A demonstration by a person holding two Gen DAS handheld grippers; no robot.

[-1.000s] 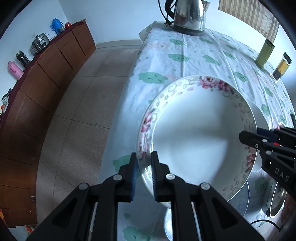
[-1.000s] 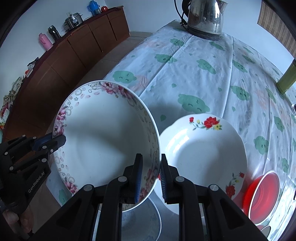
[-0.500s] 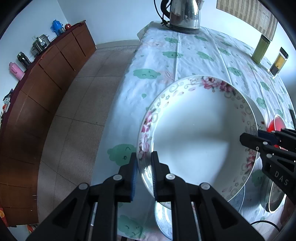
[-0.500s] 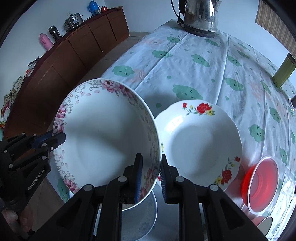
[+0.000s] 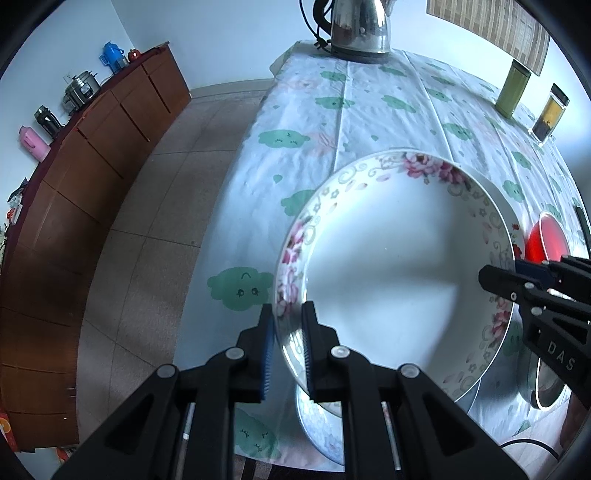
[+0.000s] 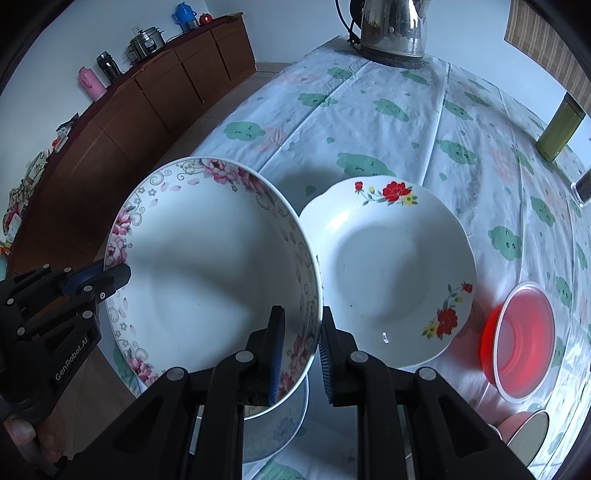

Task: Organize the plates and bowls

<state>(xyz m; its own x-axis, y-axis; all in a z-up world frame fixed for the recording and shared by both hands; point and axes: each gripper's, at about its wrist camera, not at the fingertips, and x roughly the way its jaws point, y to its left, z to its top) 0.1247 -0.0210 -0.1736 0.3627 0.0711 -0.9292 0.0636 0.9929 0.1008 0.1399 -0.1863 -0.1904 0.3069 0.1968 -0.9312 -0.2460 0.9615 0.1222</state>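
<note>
Left wrist view: the left gripper (image 5: 287, 325), at the lower centre of the frame, has its two black fingers nearly closed on the left rim of a large white ceramic plate with a pink floral border (image 5: 391, 273), which fills the centre right and is held above the tablecloth printed with green clouds (image 5: 332, 122). The right gripper (image 5: 517, 273) comes in from the right edge and clamps the plate's opposite rim. A blue-patterned dish (image 5: 317, 413) peeks out below the plate. A steel kettle (image 5: 360, 27) stands at the top centre.

Right wrist view: the right gripper (image 6: 301, 343), lower centre, pinches the pink-bordered plate's (image 6: 207, 269) right rim with only a narrow gap between its fingers. The left gripper (image 6: 110, 275) grips the rim at the left edge. Just right of the held plate, a white scalloped plate with red flowers (image 6: 391, 273) lies on the cloth; a red translucent plastic bowl (image 6: 521, 332) sits at the lower right.
</note>
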